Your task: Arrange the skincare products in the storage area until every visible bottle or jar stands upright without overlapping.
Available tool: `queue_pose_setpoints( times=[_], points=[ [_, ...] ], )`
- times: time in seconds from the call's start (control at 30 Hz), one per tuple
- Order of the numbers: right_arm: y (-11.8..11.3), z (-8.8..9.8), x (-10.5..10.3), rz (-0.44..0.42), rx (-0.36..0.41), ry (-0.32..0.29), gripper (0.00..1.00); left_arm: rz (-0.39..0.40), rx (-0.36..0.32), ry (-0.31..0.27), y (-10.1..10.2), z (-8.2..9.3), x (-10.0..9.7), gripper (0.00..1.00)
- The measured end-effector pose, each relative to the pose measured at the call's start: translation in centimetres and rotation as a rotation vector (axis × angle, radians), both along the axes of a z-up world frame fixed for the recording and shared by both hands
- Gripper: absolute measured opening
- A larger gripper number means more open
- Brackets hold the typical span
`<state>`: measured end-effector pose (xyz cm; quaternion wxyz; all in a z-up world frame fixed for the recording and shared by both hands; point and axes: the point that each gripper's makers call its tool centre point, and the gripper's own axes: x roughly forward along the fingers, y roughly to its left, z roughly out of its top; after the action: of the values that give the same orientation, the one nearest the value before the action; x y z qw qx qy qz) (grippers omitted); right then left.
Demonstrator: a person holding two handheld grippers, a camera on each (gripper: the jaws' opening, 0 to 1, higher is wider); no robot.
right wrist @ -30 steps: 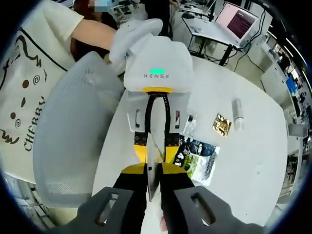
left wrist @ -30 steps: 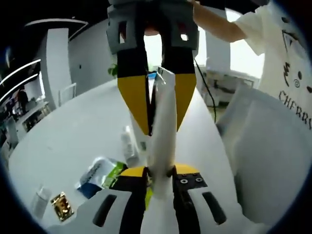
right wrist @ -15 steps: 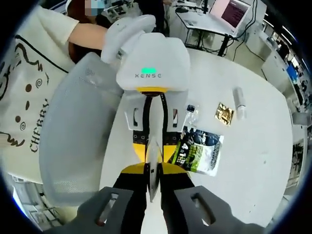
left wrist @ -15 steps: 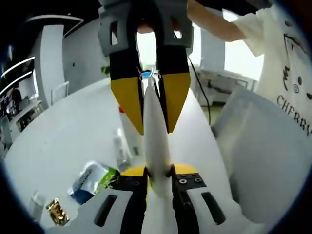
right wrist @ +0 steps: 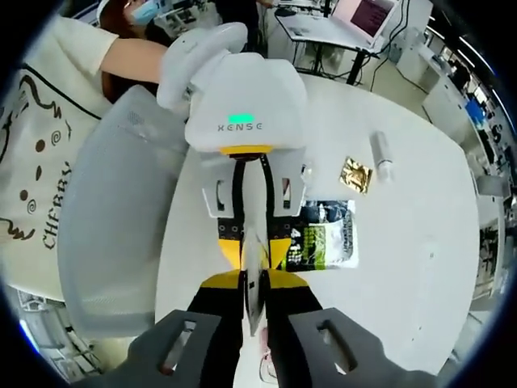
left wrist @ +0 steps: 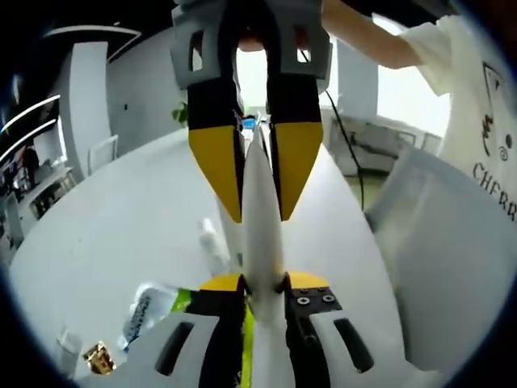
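1. Jaws of the left gripper (left wrist: 262,279) pinch one end of a white tube (left wrist: 262,210) held above the white table (left wrist: 121,234).
2. Opposite it, the right gripper (right wrist: 254,283) clamps the tube's other, flat end.
3. Further right on the table lie a green-and-white sachet (right wrist: 327,242), a gold packet (right wrist: 354,175) and a small white bottle (right wrist: 380,153), none of them upright.
4. Risk: pulling unevenly could twist the tube free, dropping it onto the sachet.
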<state>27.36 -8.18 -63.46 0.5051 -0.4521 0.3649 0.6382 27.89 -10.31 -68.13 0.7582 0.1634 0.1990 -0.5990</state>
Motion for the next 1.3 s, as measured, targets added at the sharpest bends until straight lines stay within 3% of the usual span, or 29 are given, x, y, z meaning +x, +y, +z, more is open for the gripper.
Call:
queue_pose_setpoints(
  times=[0.83, 1.1, 1.3],
  points=[
    [-0.9, 0.0, 3.5, -0.026, -0.024, -0.085, 0.10, 0.096, 0.000, -0.007, -1.1, 0.0, 2.9, 0.15],
    [-0.9, 0.0, 3.8, -0.047, -0.014, -0.062, 0.10, 0.089, 0.001, 0.010, -1.1, 0.0, 3.3, 0.14],
    [-0.9, -0.1, 3.3, -0.003, -0.015, -0.064, 0.11, 0.077, -0.006, 0.020, -1.2, 0.0, 2.9, 0.14]
  ],
)
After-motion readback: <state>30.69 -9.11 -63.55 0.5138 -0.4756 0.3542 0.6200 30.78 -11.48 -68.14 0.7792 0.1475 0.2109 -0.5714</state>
